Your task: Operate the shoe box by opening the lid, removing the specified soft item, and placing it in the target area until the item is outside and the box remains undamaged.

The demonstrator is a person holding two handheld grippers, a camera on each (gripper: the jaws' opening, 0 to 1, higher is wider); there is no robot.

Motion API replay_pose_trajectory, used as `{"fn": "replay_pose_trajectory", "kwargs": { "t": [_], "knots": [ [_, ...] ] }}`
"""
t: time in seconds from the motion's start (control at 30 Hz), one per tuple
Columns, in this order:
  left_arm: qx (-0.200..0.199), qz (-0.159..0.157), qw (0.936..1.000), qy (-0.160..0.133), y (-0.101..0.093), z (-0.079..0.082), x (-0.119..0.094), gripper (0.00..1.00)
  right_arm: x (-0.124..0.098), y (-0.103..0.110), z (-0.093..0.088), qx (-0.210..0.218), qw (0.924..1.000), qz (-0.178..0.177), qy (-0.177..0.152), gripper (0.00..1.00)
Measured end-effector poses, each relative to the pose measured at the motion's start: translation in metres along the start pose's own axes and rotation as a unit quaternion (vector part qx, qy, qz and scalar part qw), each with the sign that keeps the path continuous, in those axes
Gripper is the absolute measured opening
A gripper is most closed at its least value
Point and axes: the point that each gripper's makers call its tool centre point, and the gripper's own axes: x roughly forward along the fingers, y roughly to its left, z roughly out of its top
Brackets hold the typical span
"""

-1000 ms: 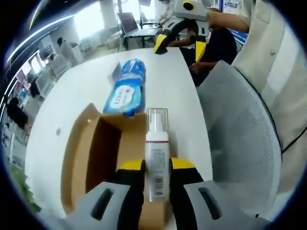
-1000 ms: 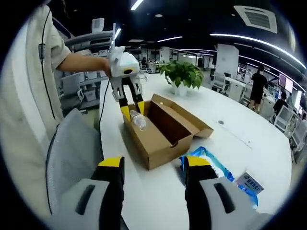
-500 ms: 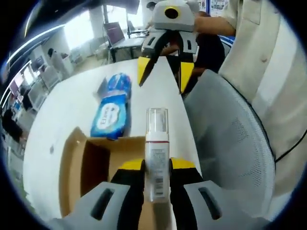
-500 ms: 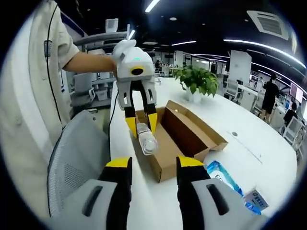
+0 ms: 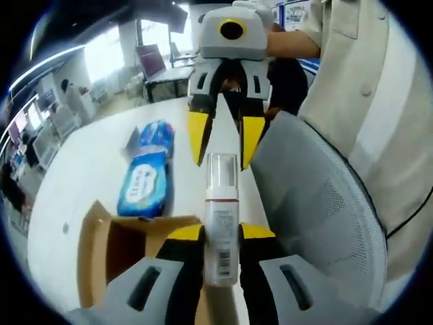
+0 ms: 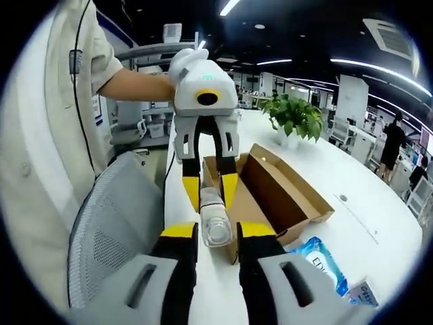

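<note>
- Left gripper view: the pump bottle (image 5: 221, 223) stands upright between the jaws of the left tool (image 5: 221, 238), which are closed on its lower body; the clear cap points to 12 o'clock.
- The bottle is out of the shoe box (image 5: 108, 250) and held above its near end wall. The box sits at 8 o'clock of the bottle, lid folded open.
- The right tool (image 5: 220, 139) faces the bottle from 12 o'clock. Its yellow jaw tips bracket the cap on both sides; contact cannot be confirmed.
- Right gripper view: the right tool (image 6: 208, 233) has its jaws drawn narrow on either side of the bottle's cap end (image 6: 214, 227), near or touching it. A firm grasp cannot be confirmed.
- The left tool (image 6: 210, 189) comes down from 12 o'clock onto the bottle body.
- Risk: release by the left tool before the right tool has a firm clamp would probably drop the bottle onto the box wall or the worktop (image 6: 392, 230).
- Risk: the cap is smooth and narrow; a clamp there may slip or pop it off.
- Risk: opposing pulls from both tools could twist the bottle loose.
- Edges: the worktop edge runs just beside the box, with a mesh chair (image 5: 318, 203) below it at 3 o'clock in the left gripper view. A dropped bottle could roll off there.
- Open room: bare worktop lies beyond the blue wipes pack (image 5: 143, 181), toward 11 o'clock in the left gripper view; a potted plant (image 6: 295, 122) stands well apart.
</note>
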Motion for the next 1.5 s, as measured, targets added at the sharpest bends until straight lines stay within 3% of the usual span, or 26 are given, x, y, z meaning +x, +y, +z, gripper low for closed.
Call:
{"fn": "replay_pose_trajectory", "kwargs": {
  "t": [0.5,0.97,1.17,1.5],
  "knots": [
    [0.004,-0.019,0.9996,-0.019,-0.005,0.006,0.007,0.17,0.002,0.007,-0.002,-0.032,0.9991,0.018,0.022,0.17],
    [0.0,0.007,0.9994,-0.035,0.006,0.011,0.007,0.18,-0.001,-0.004,0.004,-0.024,0.999,0.012,0.035,0.15],
    [-0.013,0.022,0.999,-0.037,0.012,0.008,0.005,0.27,-0.004,-0.014,0.003,-0.029,0.9986,0.01,0.044,0.15],
    [-0.077,0.072,0.9923,-0.066,0.031,-0.003,-0.013,0.43,-0.016,-0.035,-0.004,-0.032,0.997,0.009,0.07,0.15]
  ]
}}
